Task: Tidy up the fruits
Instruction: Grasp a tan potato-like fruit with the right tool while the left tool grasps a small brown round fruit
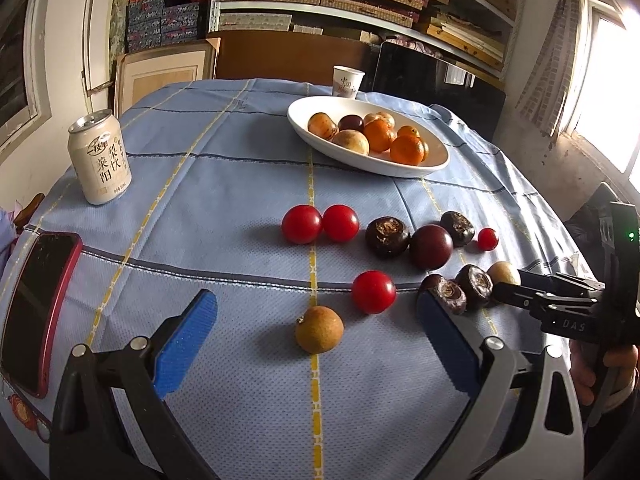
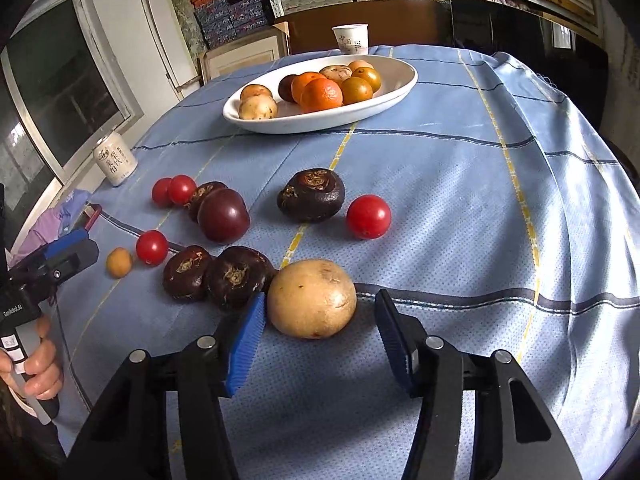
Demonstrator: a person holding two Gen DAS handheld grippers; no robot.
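Note:
A pale tan round fruit (image 2: 311, 298) lies on the blue cloth between my right gripper's (image 2: 320, 300) blue pads. The left pad is at its side and the right pad stands a little clear, so the gripper is open. My left gripper (image 1: 316, 300) is wide open just above the cloth, with a small tan fruit (image 1: 319, 330) lying between its fingers, untouched. Red tomatoes (image 1: 301, 224), dark water chestnuts (image 2: 311, 195) and a dark plum (image 2: 223, 215) are scattered on the cloth. A white oval bowl (image 1: 360, 164) farther back holds oranges (image 1: 406, 150) and other fruit.
A drink can (image 1: 100, 156) stands at the left and a phone in a red case (image 1: 38, 312) lies near the left table edge. A paper cup (image 1: 347, 81) stands behind the bowl. The cloth drops off at the table's right edge (image 2: 592, 160). Shelves line the back wall.

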